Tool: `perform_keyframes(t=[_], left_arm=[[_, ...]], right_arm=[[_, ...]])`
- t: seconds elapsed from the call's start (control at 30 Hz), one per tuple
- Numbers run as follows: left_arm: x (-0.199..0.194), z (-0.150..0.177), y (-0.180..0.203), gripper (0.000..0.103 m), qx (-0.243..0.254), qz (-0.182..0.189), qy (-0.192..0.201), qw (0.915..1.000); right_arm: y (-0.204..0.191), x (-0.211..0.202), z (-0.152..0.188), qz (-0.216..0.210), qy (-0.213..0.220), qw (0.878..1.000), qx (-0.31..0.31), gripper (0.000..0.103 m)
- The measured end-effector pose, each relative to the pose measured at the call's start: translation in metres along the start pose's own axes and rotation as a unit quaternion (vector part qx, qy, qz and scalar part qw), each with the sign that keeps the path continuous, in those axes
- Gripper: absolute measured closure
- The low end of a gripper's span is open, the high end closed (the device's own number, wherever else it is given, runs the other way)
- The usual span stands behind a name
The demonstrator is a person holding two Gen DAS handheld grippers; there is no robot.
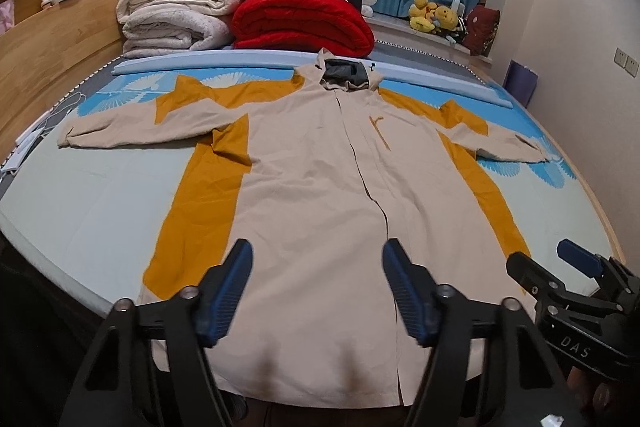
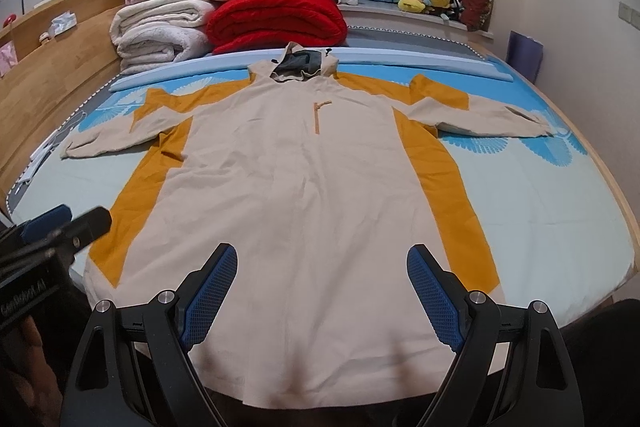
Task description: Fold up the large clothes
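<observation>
**Coat spread flat on the bed, both grippers poised empty at its hem**

The coat (image 1: pixel 320 163) lies face up and fully opened out on the bed (image 1: pixel 92 203), hood at the far end, hem hanging a little over the near edge, sleeves stretched to left and right.

The left gripper (image 1: pixel 318 291) hovers over the near hem, fingers spread wide with nothing between them; its blue pads (image 1: pixel 228 291) sit above the cloth, seemingly not touching it. The right gripper (image 2: pixel 322 297) is likewise spread and empty, hovering above the hem a little further right. Each shows at the edge of the other's view, so they are close side by side.

Further out, the beige body runs up the middle with mustard panels (image 2: pixel 132 223) down both flanks and over the shoulders. The left sleeve (image 1: pixel 120 127) and right sleeve (image 2: pixel 480 119) lie well apart from the grippers. The hood (image 2: pixel 304 65) rests just before a red blanket (image 2: pixel 276 23) and the stacked bedding beyond.

The fabric looks soft, limp and fairly light, with a matt woven face that ribbed pads should grip well; it will drape and drag rather than hold shape. Good holds, I judge, are a sleeve cuff together with the hem corner on the same side, pinching through both layers so the front does not slide off the back.
</observation>
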State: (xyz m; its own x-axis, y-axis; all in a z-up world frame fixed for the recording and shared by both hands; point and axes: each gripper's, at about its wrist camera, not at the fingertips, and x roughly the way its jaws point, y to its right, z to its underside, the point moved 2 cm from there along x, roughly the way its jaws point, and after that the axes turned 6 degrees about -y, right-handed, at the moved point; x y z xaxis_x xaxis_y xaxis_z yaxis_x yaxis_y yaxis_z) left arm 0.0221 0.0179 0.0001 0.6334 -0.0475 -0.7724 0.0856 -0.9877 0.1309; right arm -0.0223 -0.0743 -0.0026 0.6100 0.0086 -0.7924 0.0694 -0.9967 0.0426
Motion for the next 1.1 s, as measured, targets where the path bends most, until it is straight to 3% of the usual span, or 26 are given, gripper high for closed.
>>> perform_keyframes(t=[0.1, 0.3, 0.37, 0.53, 0.67, 0.8, 0.9, 1.0, 1.1], left_arm=[[-0.003, -0.013, -0.008, 0.060, 0.001, -0.006, 0.003, 1.0000], [-0.007, -0.055, -0.031, 0.064, -0.004, -0.020, 0.031, 0.9993], [-0.008, -0.076, -0.037, 0.064, 0.008, -0.030, 0.048, 0.9983], [-0.004, -0.133, -0.060, 0.064, 0.039, -0.070, 0.092, 0.9925], [0.012, -0.174, -0.088, 0.064, 0.034, -0.100, 0.096, 0.9897], [0.039, -0.208, -0.120, 0.064, 0.015, -0.112, 0.094, 0.9892], [0.064, -0.221, -0.139, 0.063, 0.014, -0.121, 0.093, 0.9882], [0.099, -0.229, -0.167, 0.063, -0.007, -0.134, 0.066, 0.9888], [0.138, -0.230, -0.201, 0.063, -0.049, -0.132, 0.021, 0.9898]], right_arm=[[-0.002, -0.003, -0.006, -0.001, -0.006, 1.000, -0.006, 0.016], [0.001, -0.008, -0.036, -0.011, -0.011, 1.000, 0.005, 0.016], [0.002, -0.012, -0.053, -0.026, -0.009, 1.000, 0.014, 0.021], [0.000, -0.037, -0.118, -0.060, 0.025, 0.997, 0.030, 0.022], [-0.004, -0.060, -0.183, -0.100, 0.064, 0.992, 0.052, 0.022], [-0.011, -0.079, -0.240, -0.109, 0.114, 0.986, 0.051, 0.022], [-0.019, -0.072, -0.273, -0.092, 0.145, 0.985, 0.025, 0.022], [-0.025, -0.044, -0.286, -0.074, 0.143, 0.987, 0.003, 0.022], [-0.028, 0.009, -0.293, -0.057, 0.114, 0.992, -0.024, 0.022]])
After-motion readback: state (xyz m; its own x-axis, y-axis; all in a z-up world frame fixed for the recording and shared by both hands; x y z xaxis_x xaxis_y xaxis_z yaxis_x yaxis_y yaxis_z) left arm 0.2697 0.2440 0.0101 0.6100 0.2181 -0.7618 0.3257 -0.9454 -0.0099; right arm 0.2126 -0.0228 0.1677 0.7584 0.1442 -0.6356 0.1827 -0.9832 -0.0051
